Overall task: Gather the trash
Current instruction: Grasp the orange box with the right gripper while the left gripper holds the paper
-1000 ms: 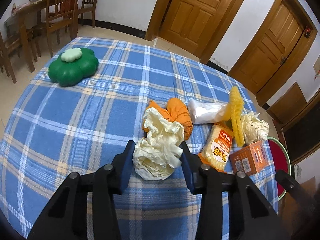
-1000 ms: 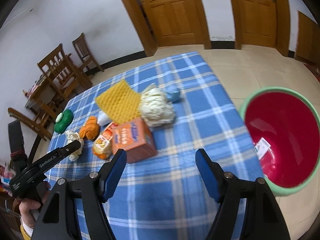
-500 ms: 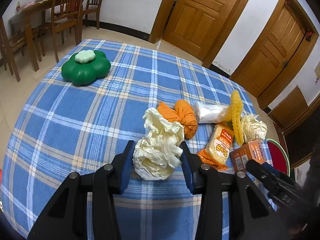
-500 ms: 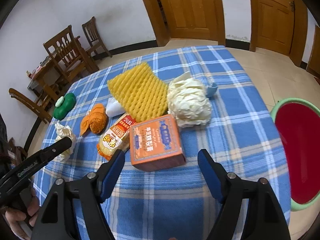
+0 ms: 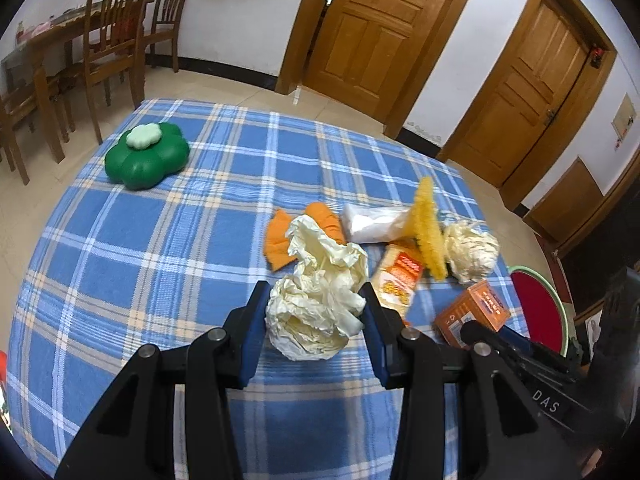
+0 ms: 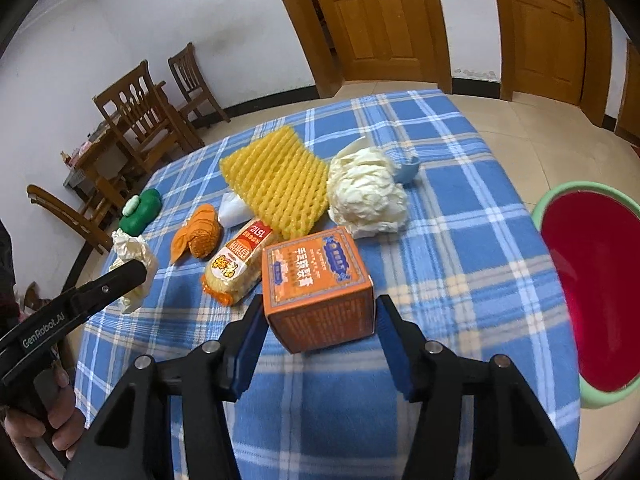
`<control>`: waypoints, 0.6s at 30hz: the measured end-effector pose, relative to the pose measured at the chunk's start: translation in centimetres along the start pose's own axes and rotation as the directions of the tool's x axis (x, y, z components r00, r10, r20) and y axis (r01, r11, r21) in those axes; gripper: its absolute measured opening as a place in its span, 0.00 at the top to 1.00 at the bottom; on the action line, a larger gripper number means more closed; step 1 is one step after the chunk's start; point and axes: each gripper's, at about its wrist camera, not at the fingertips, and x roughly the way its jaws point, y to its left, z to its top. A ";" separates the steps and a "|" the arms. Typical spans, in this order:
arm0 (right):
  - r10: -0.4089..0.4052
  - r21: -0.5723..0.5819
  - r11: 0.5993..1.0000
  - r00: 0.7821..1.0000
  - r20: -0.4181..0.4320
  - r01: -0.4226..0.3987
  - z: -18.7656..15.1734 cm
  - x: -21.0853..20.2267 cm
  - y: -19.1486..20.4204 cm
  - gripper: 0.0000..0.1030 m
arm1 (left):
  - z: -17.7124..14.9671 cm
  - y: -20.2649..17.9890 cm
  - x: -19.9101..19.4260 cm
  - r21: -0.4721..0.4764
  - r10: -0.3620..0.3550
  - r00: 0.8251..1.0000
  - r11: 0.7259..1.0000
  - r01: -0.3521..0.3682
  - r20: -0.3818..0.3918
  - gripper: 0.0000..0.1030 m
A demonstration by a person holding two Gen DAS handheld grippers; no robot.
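Taking in the big one first: looking over the table (image 5: 120, 280) under its blue plaid cloth, carrying every scrap of trash on the near half. Moving to the red basin (image 6: 592, 280) with the green rim, sitting low beside the table's edge on the right, off the cloth. Now watching the left gripper (image 5: 314, 300) squeezing narrow, both blue pads pressing into the crumpled cream paper (image 5: 320, 292), gripping it at the near-left end of the litter. Turning to the right gripper (image 6: 320, 308), spreading about box-wide, straddling the orange box (image 6: 320, 280), pads sitting just beside its side faces with a thin sliver of gap showing on the right one. Noting that box resting on the cloth, near edge between the fingers, printed top facing up. Passing to the yellow foam net (image 6: 276, 184) lying behind the box, propped over the white plastic bag (image 5: 376, 222). Catching a second paper wad (image 6: 366, 192) just beside the net, touching the box's far corner or close to it. Spotting the snack packet (image 6: 236, 264) lying just left of the box, and the orange mesh (image 6: 200, 232) further left. Picking out the green flower-shaped container (image 5: 146, 156) well apart at the far left. Finishing on the small blue cup (image 6: 408, 170) peeking from behind the second wad.
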 end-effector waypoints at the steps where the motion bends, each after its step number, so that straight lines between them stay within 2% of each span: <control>1: 0.000 0.007 1.000 1.000 0.009 0.000 -0.2 -0.5 -0.3 0.45 | 0.0 -0.3 -0.2 0.005 -0.006 1.000 1.000 0.006 0.000 0.57; 10: -0.005 0.075 0.997 0.995 0.103 -0.002 -1.3 -5.1 -2.8 0.45 | -0.4 -3.0 -1.2 0.051 -0.057 0.998 0.997 0.057 -0.012 0.57; 18: -0.082 0.190 0.981 0.981 0.179 0.047 -2.0 -8.8 -7.2 0.45 | -0.6 -6.7 -1.4 0.116 -0.122 0.992 0.985 0.126 -0.045 0.57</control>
